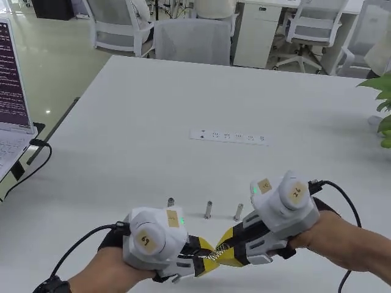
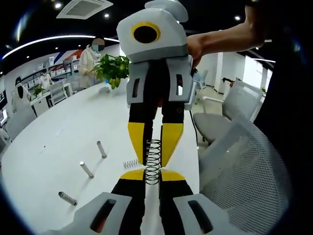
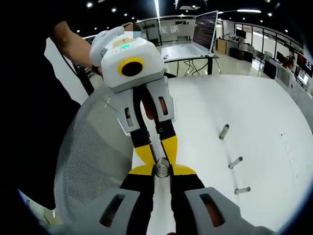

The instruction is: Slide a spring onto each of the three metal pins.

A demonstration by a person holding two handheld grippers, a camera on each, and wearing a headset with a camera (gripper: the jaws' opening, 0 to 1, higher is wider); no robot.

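Both pairs of jaws are drawn in narrow and meet tip to tip low over the near edge of the white table [image 1: 183, 97], with one spring [image 1: 215, 251] caught between them. In the left gripper view the left gripper [image 2: 152, 176] has its yellow tips against the lower end of the spring [image 2: 153, 161], and the right gripper [image 2: 153, 147] comes down from above with its tips flanking the upper coils. The right gripper view shows the same meeting from the other side. There the right gripper [image 3: 162, 171] pinches the spring [image 3: 162, 169], seen end on as a ring of wire, and the left gripper [image 3: 159, 152] sits just beyond it. In the head view the left gripper [image 1: 204, 253] and the right gripper [image 1: 227, 244] are tilted toward each other, each held in a hand. The three metal pins [image 1: 208, 209] stand upright in a row on the table just beyond the grippers. The leftmost pin [image 1: 170, 201] looks ribbed with coils in the left gripper view [image 2: 67, 198], while the other two are bare. A second spring [image 2: 131, 163] lies flat on the table near the jaws. A power strip [image 1: 227, 136] lies farther back, and a laptop [image 1: 12, 79] sits at the far left.
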